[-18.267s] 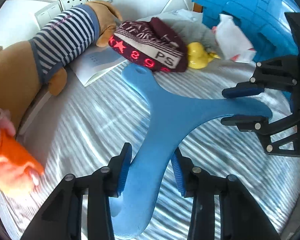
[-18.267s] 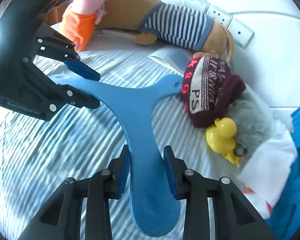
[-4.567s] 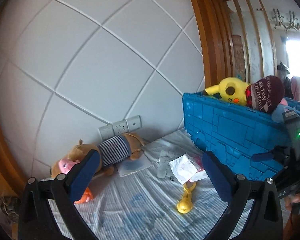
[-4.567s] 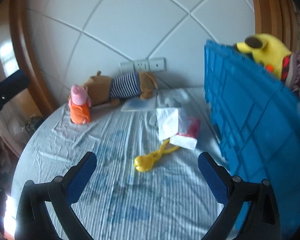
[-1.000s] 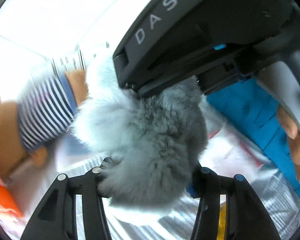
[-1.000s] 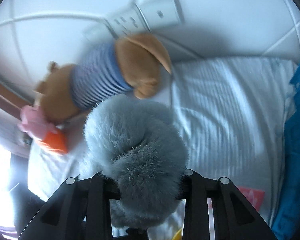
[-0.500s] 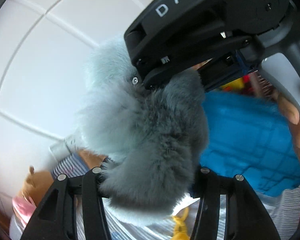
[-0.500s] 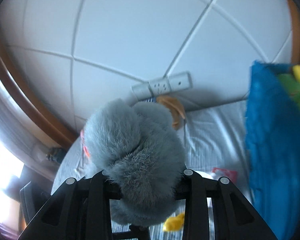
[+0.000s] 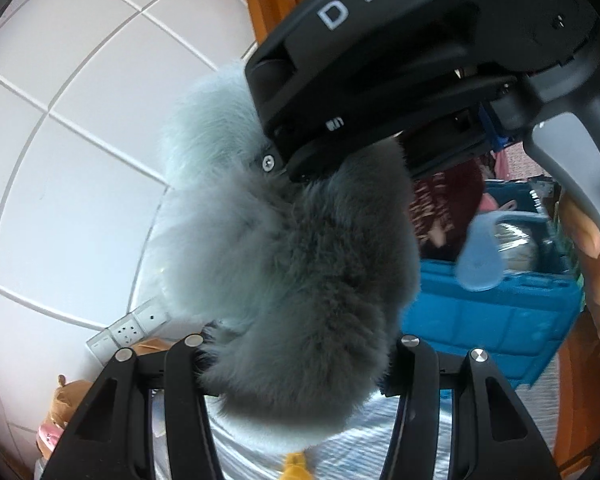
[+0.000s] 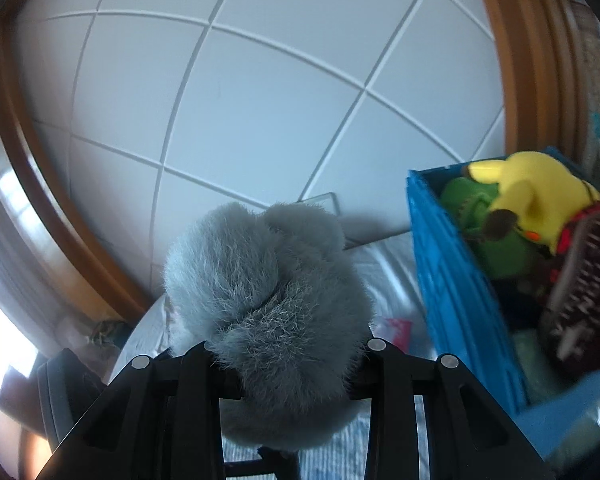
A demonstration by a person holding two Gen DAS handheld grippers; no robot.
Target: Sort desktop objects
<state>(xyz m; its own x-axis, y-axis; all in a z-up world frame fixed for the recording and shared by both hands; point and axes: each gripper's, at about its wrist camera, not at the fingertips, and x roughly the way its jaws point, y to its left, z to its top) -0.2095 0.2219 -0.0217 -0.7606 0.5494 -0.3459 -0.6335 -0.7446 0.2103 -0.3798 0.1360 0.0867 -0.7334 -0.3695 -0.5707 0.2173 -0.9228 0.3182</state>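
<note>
- Both grippers clamp one grey fur bundle (image 9: 300, 272) and hold it in the air above the striped tablecloth (image 9: 400, 440), against a white panelled wall.
- The left gripper (image 9: 296, 364) is closed on the lower end of the bundle, whose fur bulges out over both of its black fingers.
- The right gripper (image 10: 288, 354) is likewise closed on the fur, pinching it so that the pile spills past each finger; seen from the left side, its black body presses into the top of the bundle.
- Held at both ends, the bundle's long axis appears to run roughly from one gripper to the other.
- The blue crate (image 10: 452, 288) stands to the right of the bundle in both views, its near wall just beside the fur in the right wrist view, with a gap of cloth showing between them.
- Inside the crate lie a yellow plush toy (image 10: 540, 200), something green (image 10: 488, 240) and a dark knitted hat (image 10: 580, 280).
- The drop seems to turn on carrying the bundle rightwards over the crate's rim; the right gripper looks the nearer of the two to that opening.
- Wall sockets (image 9: 128, 330) and a brown plush toy (image 9: 66, 400) remain at the far left of the table.
</note>
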